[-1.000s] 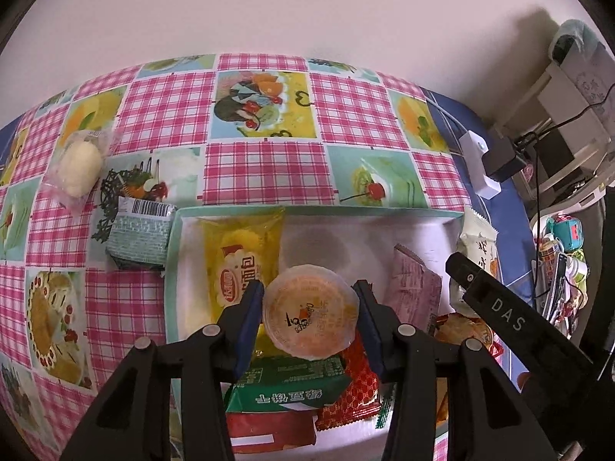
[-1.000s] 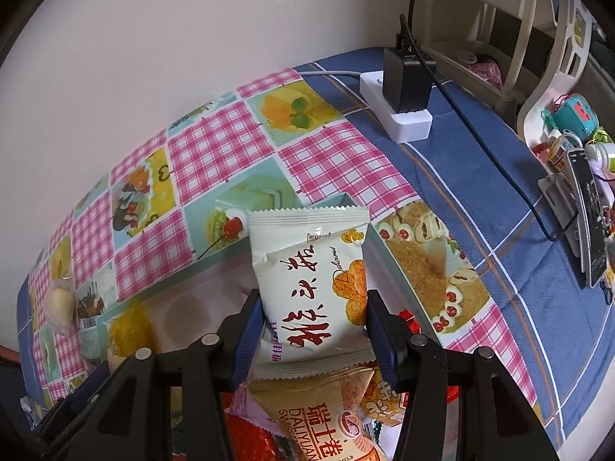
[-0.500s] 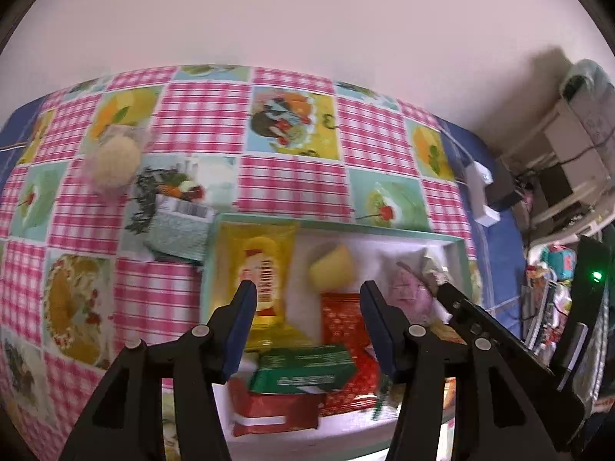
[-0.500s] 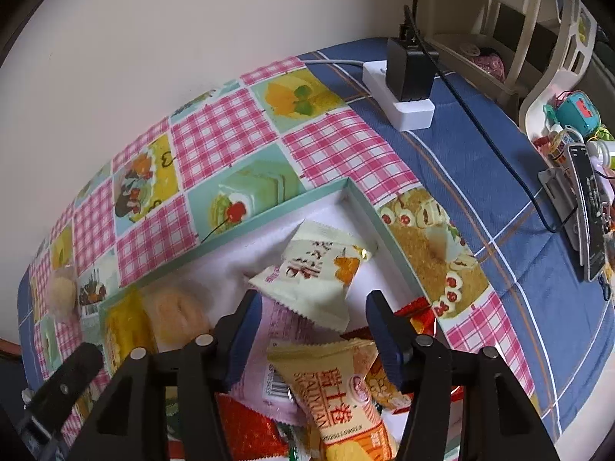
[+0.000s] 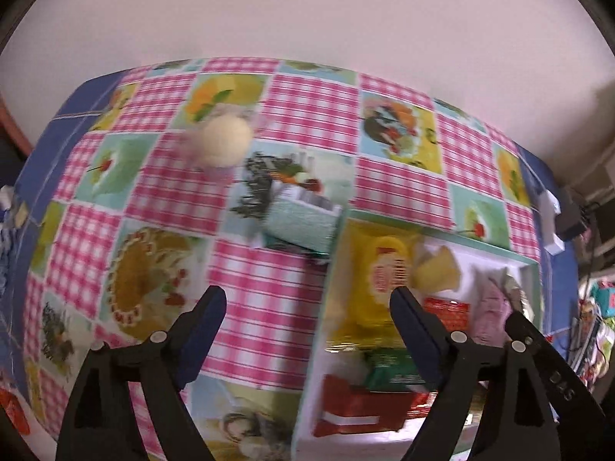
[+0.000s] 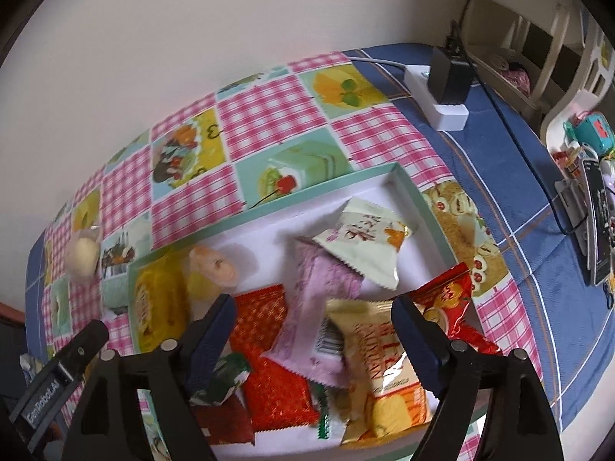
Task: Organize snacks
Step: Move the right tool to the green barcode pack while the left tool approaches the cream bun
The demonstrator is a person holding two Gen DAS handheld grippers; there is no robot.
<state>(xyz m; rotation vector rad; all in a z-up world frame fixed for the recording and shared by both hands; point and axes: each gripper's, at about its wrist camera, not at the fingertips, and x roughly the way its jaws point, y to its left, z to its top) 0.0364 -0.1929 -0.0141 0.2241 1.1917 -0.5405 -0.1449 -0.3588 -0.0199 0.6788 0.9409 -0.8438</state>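
A teal-rimmed white tray [image 6: 413, 188] [image 5: 530, 265] holds several snack packets: a cream packet [image 6: 365, 238], a pink one [image 6: 323, 292], a yellow one [image 6: 157, 307] [image 5: 369, 280], a round cake [image 6: 213, 265] [image 5: 438, 272], and red ones [image 6: 269, 330]. Outside it on the checked cloth lie a pale green packet [image 5: 303, 223] [image 6: 115, 288] and a wrapped white bun [image 5: 225, 140] [image 6: 82, 257]. My left gripper [image 5: 307, 307] is open and empty over the tray's left rim. My right gripper [image 6: 313, 315] is open and empty above the tray.
A white power strip with a black charger [image 6: 442, 88] lies on the blue cloth [image 6: 519, 161] at the back right. A shelf unit [image 6: 538, 38] and small gadgets [image 6: 592, 192] stand at the right. A wall runs behind the table.
Both grippers opened and let go: the round cake and the cream packet dropped into the tray. The left gripper has swung left towards the tray's left rim; the right has risen a little.
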